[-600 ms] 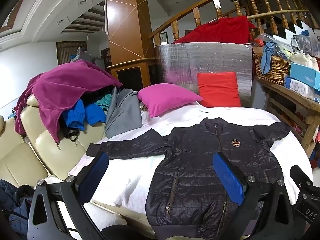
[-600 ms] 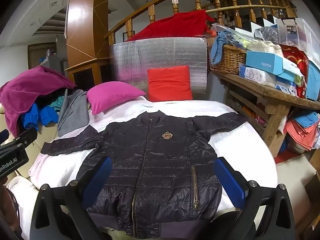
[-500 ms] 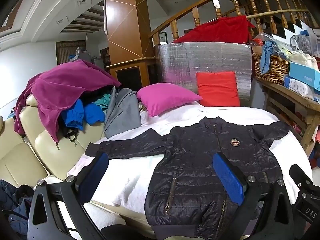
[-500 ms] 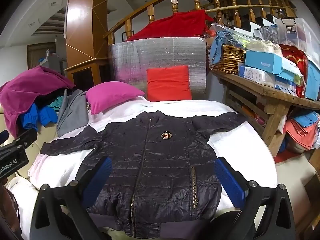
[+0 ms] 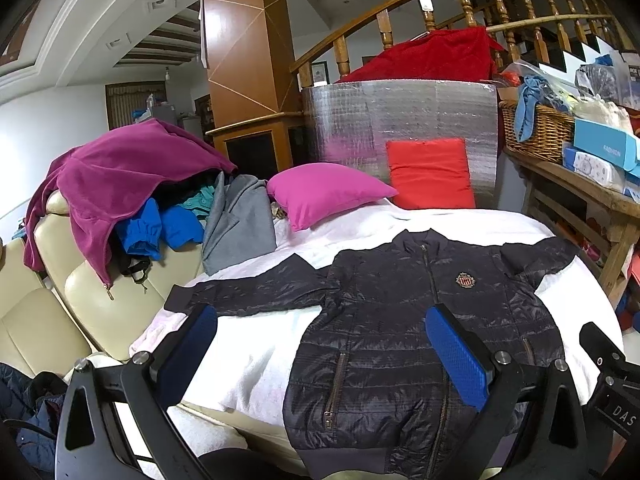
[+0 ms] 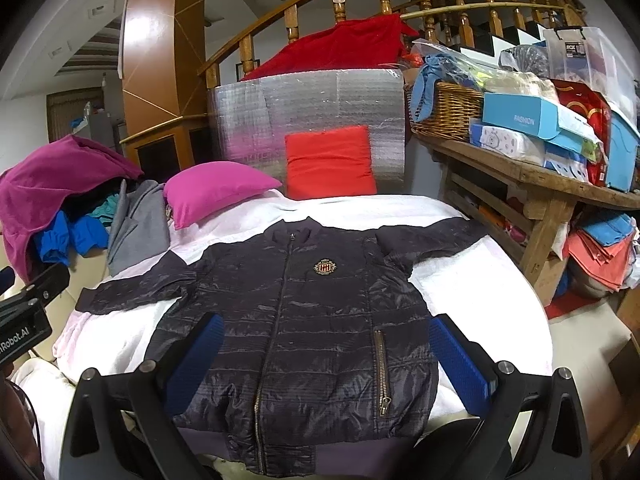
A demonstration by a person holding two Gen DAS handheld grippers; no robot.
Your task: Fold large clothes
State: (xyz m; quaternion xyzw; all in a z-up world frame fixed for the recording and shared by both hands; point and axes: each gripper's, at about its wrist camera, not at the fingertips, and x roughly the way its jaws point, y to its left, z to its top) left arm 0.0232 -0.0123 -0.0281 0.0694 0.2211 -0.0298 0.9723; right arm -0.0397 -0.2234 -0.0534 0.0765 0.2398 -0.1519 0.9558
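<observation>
A dark navy quilted jacket (image 5: pixel 400 332) (image 6: pixel 312 320) lies flat, front up and zipped, on the white-covered table (image 5: pixel 256 344) (image 6: pixel 472 292). Both sleeves are spread out to the sides. A gold crest sits on its chest. My left gripper (image 5: pixel 320 344) is open and empty, above the jacket's left side and hem. My right gripper (image 6: pixel 326 352) is open and empty, above the jacket's lower front. Neither touches the cloth.
A pile of clothes (image 5: pixel 132 184) lies on a cream sofa (image 5: pixel 48 308) at the left. A magenta pillow (image 5: pixel 324 192) and a red cushion (image 5: pixel 430 172) lie at the table's far side. A wooden bench (image 6: pixel 532 184) with boxes and a wicker basket (image 6: pixel 448 108) stands at the right.
Both grippers have drifted very slightly; the view has barely shifted. The jacket has not moved.
</observation>
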